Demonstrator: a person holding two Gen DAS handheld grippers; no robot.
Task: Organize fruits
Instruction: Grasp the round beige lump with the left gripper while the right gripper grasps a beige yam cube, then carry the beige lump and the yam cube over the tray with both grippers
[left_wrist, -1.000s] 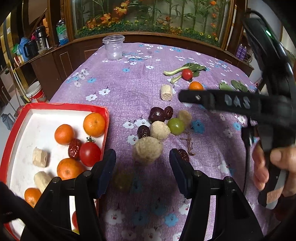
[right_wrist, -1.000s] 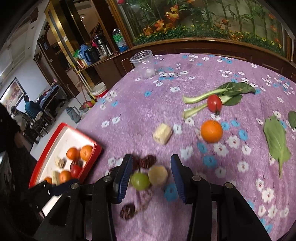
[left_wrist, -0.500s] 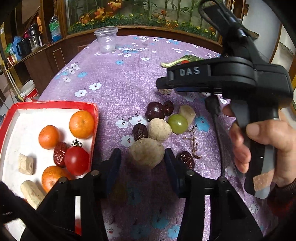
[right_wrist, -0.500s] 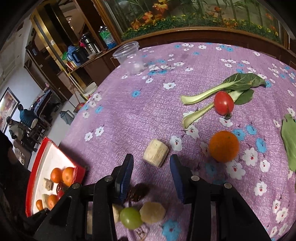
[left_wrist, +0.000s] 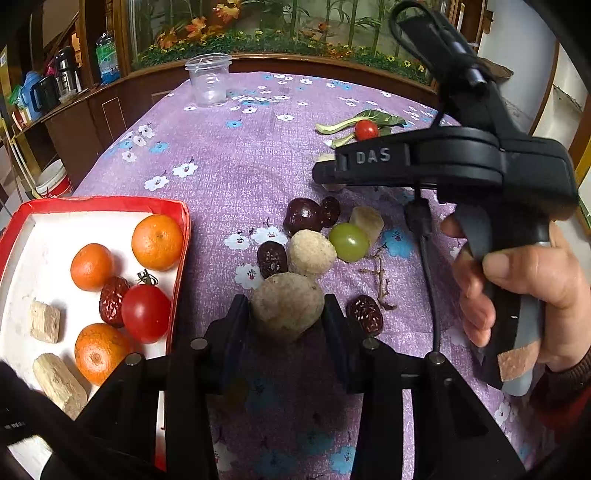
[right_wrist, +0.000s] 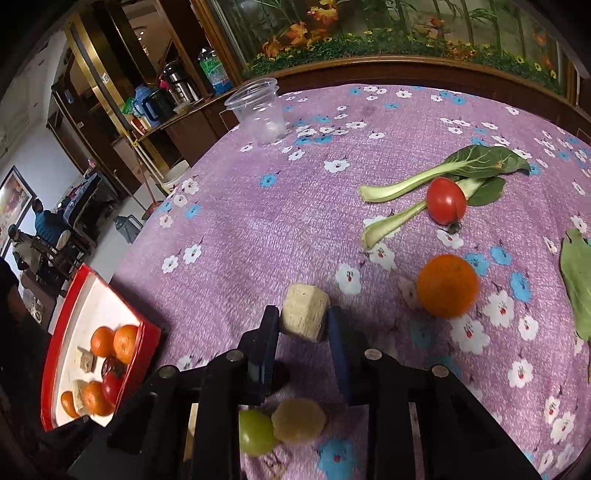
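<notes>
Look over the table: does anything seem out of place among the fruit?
Yes. Green leafy vegetable stalks lie on the purple flowered tablecloth beside a red tomato, and a bare dry stem lies by the green grape.

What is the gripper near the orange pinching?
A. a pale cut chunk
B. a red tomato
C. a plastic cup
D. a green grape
A: in the right wrist view, the right gripper has both fingers pressed against the pale cut chunk, with the orange lying apart to its right.

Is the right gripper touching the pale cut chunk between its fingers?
Touching. In the right wrist view, both fingers of the right gripper press against the sides of the pale cut chunk, no gap visible.
</notes>
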